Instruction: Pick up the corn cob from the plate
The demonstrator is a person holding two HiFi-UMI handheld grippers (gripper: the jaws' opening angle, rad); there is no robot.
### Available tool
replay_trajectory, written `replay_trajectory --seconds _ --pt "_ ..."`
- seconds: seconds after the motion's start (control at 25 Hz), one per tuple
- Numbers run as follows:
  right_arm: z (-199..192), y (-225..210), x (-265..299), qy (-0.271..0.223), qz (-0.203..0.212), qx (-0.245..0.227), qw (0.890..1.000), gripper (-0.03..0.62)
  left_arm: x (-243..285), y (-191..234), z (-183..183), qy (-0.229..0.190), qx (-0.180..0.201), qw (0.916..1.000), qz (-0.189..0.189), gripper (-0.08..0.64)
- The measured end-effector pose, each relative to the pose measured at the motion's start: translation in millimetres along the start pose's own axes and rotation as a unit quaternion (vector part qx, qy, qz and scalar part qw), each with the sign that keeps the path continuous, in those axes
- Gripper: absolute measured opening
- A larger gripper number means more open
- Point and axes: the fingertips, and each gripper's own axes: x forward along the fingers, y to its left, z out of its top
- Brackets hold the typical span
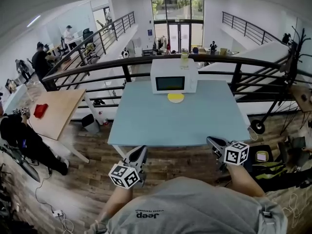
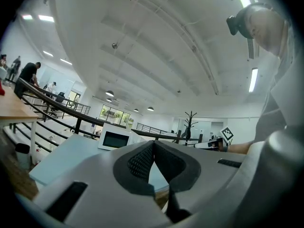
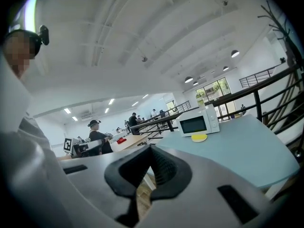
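- While both tools hang low in the head view, near the front edge of the tabletop point(image 1: 146, 126), the yellow plate point(image 1: 175, 98) lies far off at upper centre, just in front of the microwave point(image 1: 174, 75).
- No cob can be told apart from the plate: it is yellow on yellow and too small. Presumably it lies there.
- The left hand-held gripper point(image 2: 153, 148) has its jaws together with nothing between them.
- The right hand-held gripper point(image 3: 151, 152) is likewise closed and empty.
- Risk: if a gripper arrives with its jaws closed, it would shove the cob or plate rather than take it.
- Risk: a round cob pinched off-centre could roll or squirt free.
- Risk: a forward push could slide the plate into the microwave, which leaves little room behind it.
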Motion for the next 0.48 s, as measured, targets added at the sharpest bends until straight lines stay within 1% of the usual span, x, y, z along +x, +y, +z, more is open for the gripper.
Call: replay_trajectory --seconds 0.08,0.24,0.36,0.48 --pt "2 -6 -6 -0.002 0.002 0.01 1.0 0.006 5 -7 -1 0.002 0.0 1.0 0.0 0.018" --pt "6 -21 -25 -0.005 0.007 0.007 1.0 0.006 24 -28 -3 0.007 0.005 1.0 -0.003 0.018" --pt "11 -37 -41 -0.008 0.011 0.006 1.0 0.006 43 -46 -4 0.007 0.009 0.9999 -0.005 0.018" --pt "13 -58 -58 -0.01 0.013 0.008 1.0 0.006 64 -66 -9 0.01 0.003 0.9999 -0.005 0.018"
